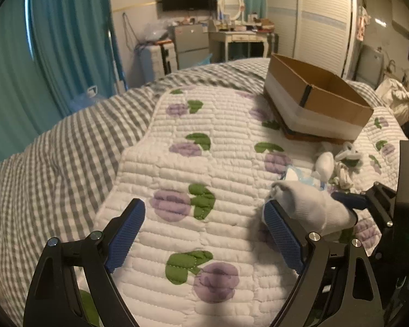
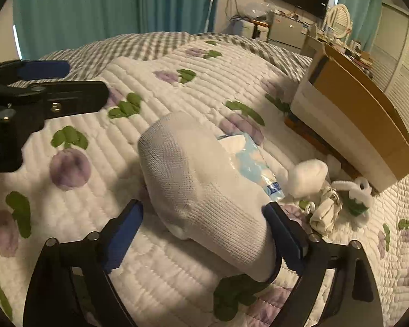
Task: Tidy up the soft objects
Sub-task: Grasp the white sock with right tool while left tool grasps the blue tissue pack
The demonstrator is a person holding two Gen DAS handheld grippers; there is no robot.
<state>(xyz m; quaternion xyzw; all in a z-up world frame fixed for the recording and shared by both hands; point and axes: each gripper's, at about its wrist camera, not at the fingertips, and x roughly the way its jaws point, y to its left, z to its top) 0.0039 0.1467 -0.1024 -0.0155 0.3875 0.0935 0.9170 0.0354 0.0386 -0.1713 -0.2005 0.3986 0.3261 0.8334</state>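
Observation:
A white sock (image 2: 204, 190) lies between the spread fingers of my right gripper (image 2: 203, 215). It rests against the right finger (image 2: 283, 231) and shows no grip. In the left wrist view the sock (image 1: 308, 204) lies just right of my left gripper (image 1: 204, 229), which is open and empty over the quilt. The right gripper's blue fingertip (image 1: 349, 200) touches the sock there. Beyond the sock lie a blue tissue pack (image 2: 252, 163), a rolled white sock (image 2: 308, 177), another bundled sock (image 2: 325, 212) and a white and green plush toy (image 2: 354, 196). An open cardboard box (image 2: 349, 125) stands beyond them.
A white quilt with purple flowers (image 1: 204, 150) covers a grey checked bedspread (image 1: 54, 163). Teal curtains, a dressing table (image 1: 240, 35), a wall TV and white wardrobes stand past the bed. The left gripper's body (image 2: 27, 103) reaches in at the right wrist view's left edge.

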